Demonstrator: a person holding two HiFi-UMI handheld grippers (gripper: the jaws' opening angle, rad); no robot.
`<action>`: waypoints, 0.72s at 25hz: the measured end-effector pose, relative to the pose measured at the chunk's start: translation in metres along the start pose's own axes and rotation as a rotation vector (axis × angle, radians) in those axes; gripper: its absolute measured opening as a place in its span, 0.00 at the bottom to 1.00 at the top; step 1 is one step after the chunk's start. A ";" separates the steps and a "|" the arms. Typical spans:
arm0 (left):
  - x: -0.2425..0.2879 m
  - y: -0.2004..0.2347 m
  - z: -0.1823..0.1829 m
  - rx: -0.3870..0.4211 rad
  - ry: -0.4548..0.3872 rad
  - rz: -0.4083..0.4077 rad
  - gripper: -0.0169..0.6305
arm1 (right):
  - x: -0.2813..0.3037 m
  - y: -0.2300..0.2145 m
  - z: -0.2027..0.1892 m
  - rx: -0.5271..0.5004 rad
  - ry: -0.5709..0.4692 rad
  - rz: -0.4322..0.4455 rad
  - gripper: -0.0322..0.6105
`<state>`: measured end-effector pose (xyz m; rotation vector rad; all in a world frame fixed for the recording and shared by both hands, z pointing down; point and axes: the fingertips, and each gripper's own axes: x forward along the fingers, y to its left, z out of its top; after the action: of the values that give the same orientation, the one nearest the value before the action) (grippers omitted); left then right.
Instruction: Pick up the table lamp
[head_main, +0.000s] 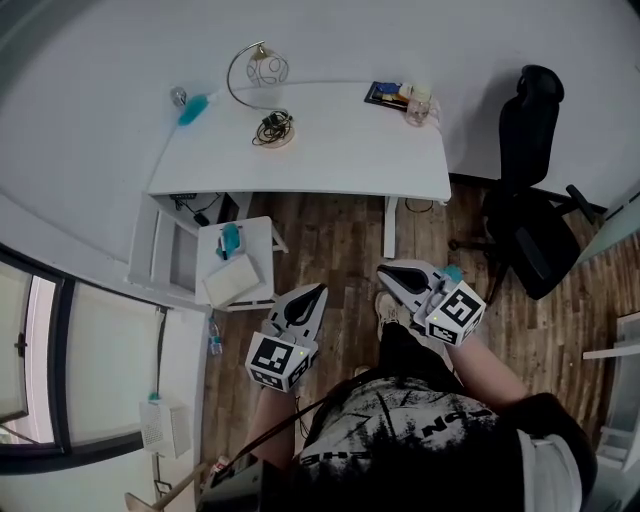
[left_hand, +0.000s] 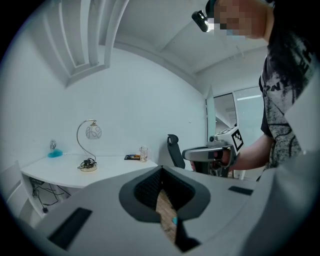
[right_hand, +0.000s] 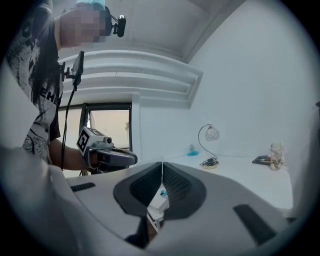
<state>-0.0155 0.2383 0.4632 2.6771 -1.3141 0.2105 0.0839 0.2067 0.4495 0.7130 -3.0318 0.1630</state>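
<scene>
The table lamp (head_main: 258, 72) has a curved gold stem, a round patterned shade and a round base with its cord coiled on it. It stands at the back left of the white desk (head_main: 340, 150). Both grippers hover over the wooden floor, well short of the desk. My left gripper (head_main: 317, 291) is shut and holds nothing, and my right gripper (head_main: 383, 271) is shut and holds nothing. In the left gripper view the lamp (left_hand: 88, 150) stands far off to the left of the shut jaws. The right gripper view shows the lamp (right_hand: 210, 147) far ahead, right of centre.
A black office chair (head_main: 530, 200) stands right of the desk. A small white side table (head_main: 235, 265) with a book sits by the desk's front left. On the desk lie a teal object (head_main: 192, 108), a dark book (head_main: 385, 93) and a glass jar (head_main: 420, 105).
</scene>
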 end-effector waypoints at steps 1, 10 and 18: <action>0.005 0.006 0.000 -0.004 0.003 0.002 0.05 | 0.006 -0.007 0.000 0.005 0.001 0.003 0.08; 0.067 0.070 0.015 -0.020 0.024 0.075 0.05 | 0.077 -0.083 0.008 0.014 -0.005 0.105 0.08; 0.127 0.133 0.032 -0.028 0.037 0.179 0.05 | 0.142 -0.158 0.022 -0.001 0.025 0.245 0.08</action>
<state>-0.0420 0.0537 0.4662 2.5203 -1.5339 0.2595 0.0274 0.0006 0.4490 0.3336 -3.0845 0.1734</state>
